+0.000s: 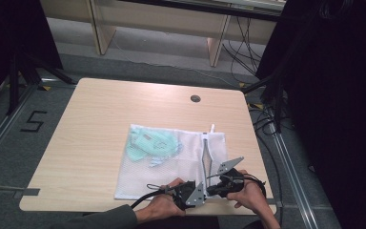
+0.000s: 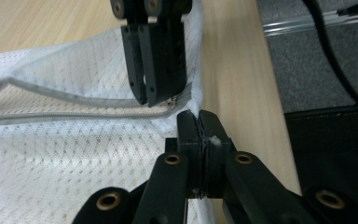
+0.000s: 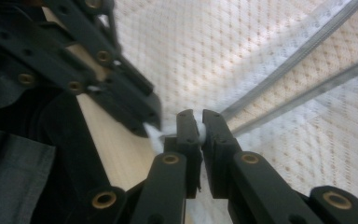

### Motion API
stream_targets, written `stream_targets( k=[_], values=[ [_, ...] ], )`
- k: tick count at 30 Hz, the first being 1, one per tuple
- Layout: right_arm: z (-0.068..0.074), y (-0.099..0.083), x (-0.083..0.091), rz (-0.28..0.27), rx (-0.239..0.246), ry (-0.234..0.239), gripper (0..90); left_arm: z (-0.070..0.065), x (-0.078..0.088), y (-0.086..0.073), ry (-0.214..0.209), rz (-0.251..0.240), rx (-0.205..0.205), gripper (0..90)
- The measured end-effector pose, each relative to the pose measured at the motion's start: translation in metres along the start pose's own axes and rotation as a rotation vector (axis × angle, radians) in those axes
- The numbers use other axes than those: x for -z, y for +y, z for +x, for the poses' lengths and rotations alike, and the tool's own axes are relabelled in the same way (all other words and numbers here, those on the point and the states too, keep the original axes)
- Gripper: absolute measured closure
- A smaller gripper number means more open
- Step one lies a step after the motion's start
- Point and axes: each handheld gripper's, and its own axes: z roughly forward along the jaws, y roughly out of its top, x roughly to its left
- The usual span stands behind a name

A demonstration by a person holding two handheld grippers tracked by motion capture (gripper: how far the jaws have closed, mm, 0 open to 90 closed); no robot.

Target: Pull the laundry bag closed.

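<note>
A white mesh laundry bag (image 1: 171, 164) lies flat on the wooden table (image 1: 95, 119), with a pale green garment (image 1: 150, 143) inside at its far left. A grey zipper (image 1: 206, 155) runs along the bag's right side toward me. Both grippers meet at the zipper's near end. My left gripper (image 2: 199, 119) is shut on a pinch of the bag's white edge fabric (image 2: 195, 105). Tip to tip with it, my right gripper (image 3: 200, 119) is shut on a small white tab at the zipper slider (image 2: 171, 101). Hands hold both tools at the table's near edge.
A round cable hole (image 1: 195, 98) sits in the table's far side. Dark stands and cables (image 1: 267, 119) crowd the floor to the right. A light wooden desk (image 1: 162, 24) stands beyond the table. Bare tabletop lies left of the bag.
</note>
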Motion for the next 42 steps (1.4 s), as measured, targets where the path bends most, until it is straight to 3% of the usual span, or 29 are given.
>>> stream_targets(
  k=[1, 2, 5, 6, 7, 10, 12, 14, 18, 20, 22, 24, 26, 27, 29, 32, 35, 42],
  values=[
    [0.000, 0.000, -0.001, 0.004, -0.009, 0.008, 86.6, -0.001, -0.001, 0.000, -0.013, -0.005, 0.020, 88.5],
    [-0.002, 0.000, -0.001, 0.001, 0.002, 0.014, 86.6, 0.000, -0.001, 0.000, -0.004, 0.003, 0.010, 88.5],
    [-0.003, 0.001, -0.002, 0.002, -0.002, 0.013, 86.6, 0.002, -0.001, -0.002, -0.018, -0.011, 0.060, 88.4],
    [-0.003, 0.001, -0.002, 0.004, -0.003, 0.013, 86.6, 0.004, 0.001, -0.002, -0.020, 0.007, 0.034, 88.5],
    [-0.003, 0.002, -0.002, 0.006, -0.005, 0.017, 86.5, 0.003, 0.000, -0.002, -0.019, -0.021, 0.075, 88.4],
    [-0.004, 0.003, -0.004, 0.006, 0.002, 0.002, 86.6, 0.001, -0.001, -0.003, -0.026, -0.025, 0.095, 88.4],
    [-0.005, 0.004, -0.004, 0.015, 0.000, 0.003, 86.5, 0.003, 0.000, -0.003, -0.028, -0.016, 0.078, 88.4],
    [-0.006, 0.005, -0.005, 0.014, 0.009, -0.002, 86.6, 0.002, -0.001, -0.004, -0.048, -0.034, 0.124, 88.4],
    [-0.007, 0.006, -0.006, 0.007, 0.020, -0.010, 86.5, 0.002, 0.001, -0.004, -0.032, -0.037, 0.114, 88.4],
    [-0.010, 0.008, -0.007, 0.001, 0.075, -0.020, 86.5, 0.002, 0.001, -0.005, -0.039, -0.039, 0.119, 88.4],
    [-0.011, 0.009, -0.006, -0.002, 0.078, -0.026, 86.6, 0.002, 0.001, -0.005, -0.045, -0.040, 0.131, 88.4],
    [-0.009, 0.009, -0.007, 0.002, 0.039, -0.030, 86.5, 0.003, 0.002, -0.005, -0.039, -0.042, 0.124, 88.4],
    [-0.012, 0.011, -0.007, -0.008, 0.070, -0.024, 86.6, 0.003, 0.003, -0.005, -0.040, -0.034, 0.106, 88.4],
    [-0.011, 0.011, -0.006, 0.000, 0.048, -0.028, 86.5, 0.003, 0.004, -0.005, -0.036, -0.035, 0.106, 88.5],
    [-0.013, 0.012, -0.007, -0.007, 0.076, -0.033, 86.6, 0.002, 0.005, -0.005, -0.046, -0.031, 0.127, 88.4],
    [-0.014, 0.013, -0.007, -0.014, 0.075, -0.034, 86.5, 0.005, 0.006, -0.005, -0.040, -0.033, 0.115, 88.4],
    [-0.016, 0.014, -0.007, -0.013, 0.078, -0.041, 86.5, 0.004, 0.007, -0.004, -0.055, -0.038, 0.145, 88.4],
    [-0.019, 0.017, -0.007, -0.014, 0.081, -0.047, 86.6, 0.004, 0.009, -0.004, -0.055, -0.046, 0.144, 88.3]
  ],
)
